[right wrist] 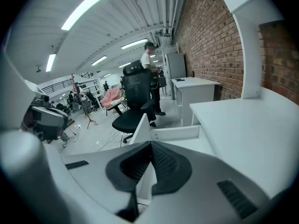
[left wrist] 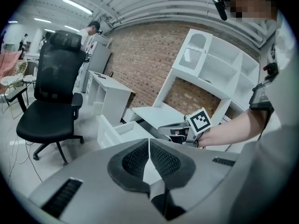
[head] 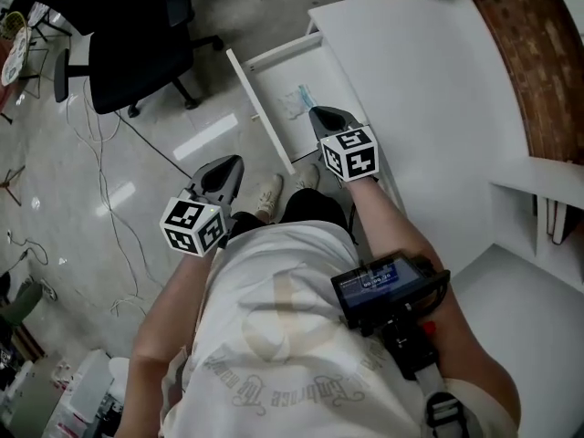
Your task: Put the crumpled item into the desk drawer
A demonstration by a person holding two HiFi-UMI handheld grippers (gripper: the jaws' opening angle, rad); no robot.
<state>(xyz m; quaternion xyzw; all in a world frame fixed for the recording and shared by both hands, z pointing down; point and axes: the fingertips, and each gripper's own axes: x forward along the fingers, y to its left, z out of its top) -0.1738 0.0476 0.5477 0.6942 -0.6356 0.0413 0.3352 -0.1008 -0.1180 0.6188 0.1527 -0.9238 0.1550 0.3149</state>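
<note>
Looking down in head view: one crumpled item point(head: 299, 100), pale and thin, prob. paper or film, lies inside the one open drawer point(head: 260, 109), just ahead of the right gripper point(head: 321, 114). Judged v. light, soft, springy; pinch a raised fold near its middle w/ a gentle squeeze. Left gripper point(head: 233, 164) hangs apart, over the floor.
Left gripper view: jaws together, nothing btwn them.
Right gripper view: jaws together, empty; item not seen here.
Count: two grippers, one desk point(head: 429, 89).
</note>
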